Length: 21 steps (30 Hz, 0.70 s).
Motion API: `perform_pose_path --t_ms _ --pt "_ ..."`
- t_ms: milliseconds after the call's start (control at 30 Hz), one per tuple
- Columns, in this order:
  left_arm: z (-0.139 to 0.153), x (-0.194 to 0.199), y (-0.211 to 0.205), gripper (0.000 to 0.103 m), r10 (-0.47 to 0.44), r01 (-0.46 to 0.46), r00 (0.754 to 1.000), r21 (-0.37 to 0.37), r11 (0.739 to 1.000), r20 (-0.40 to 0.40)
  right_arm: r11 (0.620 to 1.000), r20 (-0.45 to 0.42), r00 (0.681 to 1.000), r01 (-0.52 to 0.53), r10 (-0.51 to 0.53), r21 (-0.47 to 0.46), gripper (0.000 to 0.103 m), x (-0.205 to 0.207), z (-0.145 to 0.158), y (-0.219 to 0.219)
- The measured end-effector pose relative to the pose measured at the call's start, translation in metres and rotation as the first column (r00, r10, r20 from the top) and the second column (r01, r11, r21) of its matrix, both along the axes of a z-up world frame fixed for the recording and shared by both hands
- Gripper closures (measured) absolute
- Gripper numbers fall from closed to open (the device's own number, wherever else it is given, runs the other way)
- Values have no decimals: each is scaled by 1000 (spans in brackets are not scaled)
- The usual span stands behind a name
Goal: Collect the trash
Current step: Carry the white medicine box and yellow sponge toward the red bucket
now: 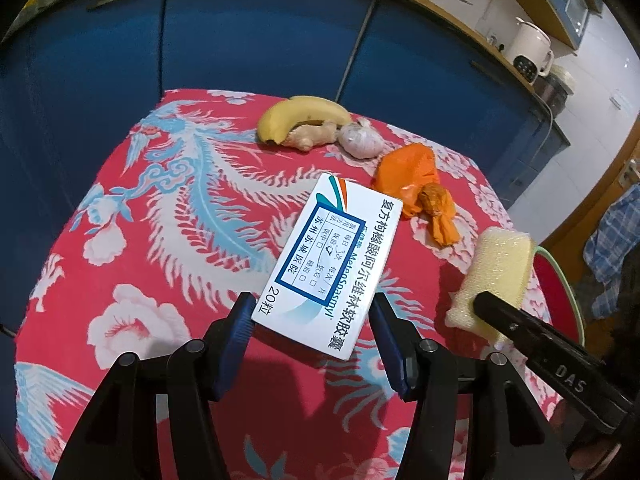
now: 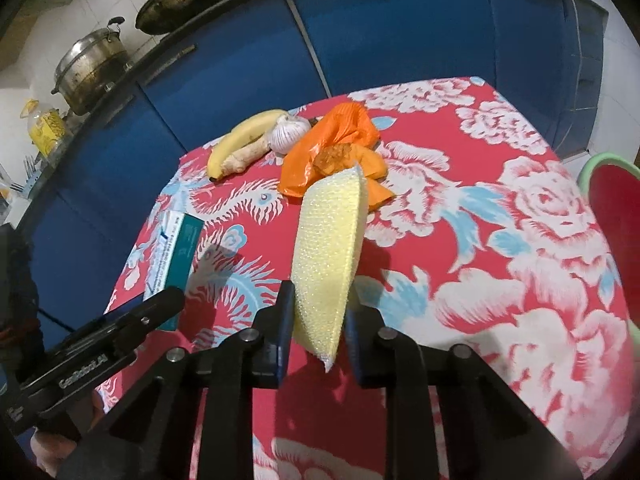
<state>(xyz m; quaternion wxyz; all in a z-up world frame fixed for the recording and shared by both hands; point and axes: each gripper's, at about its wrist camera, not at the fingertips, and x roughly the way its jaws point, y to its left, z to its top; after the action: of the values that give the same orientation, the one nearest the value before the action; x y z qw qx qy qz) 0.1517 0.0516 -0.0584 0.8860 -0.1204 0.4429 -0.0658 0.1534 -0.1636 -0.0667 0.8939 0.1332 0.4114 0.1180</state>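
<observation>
My left gripper [image 1: 312,312] is shut on a white medicine box [image 1: 332,260] with blue print, held tilted above the red flowered tablecloth [image 1: 160,240]. The box also shows in the right wrist view [image 2: 174,260]. My right gripper [image 2: 320,312] is shut on a yellow sponge [image 2: 328,256], held upright above the cloth; the sponge shows in the left wrist view [image 1: 496,276] too. A crumpled orange plastic bag [image 1: 420,188] lies on the table beyond both grippers, also in the right wrist view [image 2: 332,148].
A banana [image 1: 300,116], a ginger root [image 1: 312,136] and a garlic bulb [image 1: 360,142] lie at the table's far edge. A red basin with a green rim [image 2: 612,208] stands to the right of the table. Blue cabinets [image 1: 240,40] stand behind.
</observation>
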Motion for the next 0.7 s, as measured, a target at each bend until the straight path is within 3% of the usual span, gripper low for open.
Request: perform_pose_path --t_ms 700 --pt "32 -20 -64 44 -165 164 985 12 986 54 989 108 983 148 -146 -15 77 -68 39 -90"
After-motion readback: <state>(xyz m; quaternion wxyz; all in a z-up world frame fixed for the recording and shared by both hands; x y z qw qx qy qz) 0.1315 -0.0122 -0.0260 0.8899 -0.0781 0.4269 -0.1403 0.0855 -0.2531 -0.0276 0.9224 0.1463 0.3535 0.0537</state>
